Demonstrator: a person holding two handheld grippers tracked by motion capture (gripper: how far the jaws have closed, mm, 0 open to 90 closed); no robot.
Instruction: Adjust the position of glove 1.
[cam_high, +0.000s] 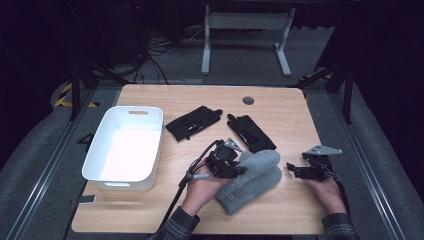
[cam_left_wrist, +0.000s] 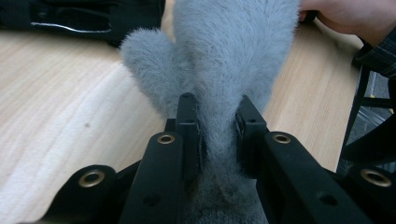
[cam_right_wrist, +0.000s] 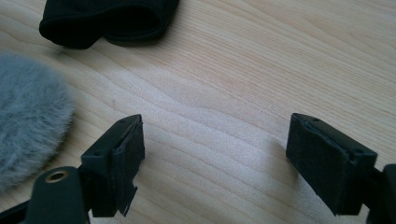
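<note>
A fluffy grey mitten (cam_high: 252, 176) lies on the wooden table (cam_high: 280, 110) near its front edge. My left gripper (cam_high: 234, 167) is shut on the grey mitten (cam_left_wrist: 224, 60), whose fur bulges between the jaws. My right gripper (cam_high: 294, 169) hovers just right of the mitten, open with nothing between its fingers (cam_right_wrist: 212, 154). The mitten's furry edge (cam_right_wrist: 28, 119) lies at the left of the right gripper view. Two black gloves sit farther back: one (cam_high: 194, 122) left of centre, the other (cam_high: 251, 132) just behind the mitten.
A white plastic bin (cam_high: 125, 145) stands empty on the table's left side. A round grommet hole (cam_high: 248, 100) sits near the far edge. A black glove cuff (cam_right_wrist: 107, 18) lies ahead of the right gripper. Bare wood spreads along the table's right side.
</note>
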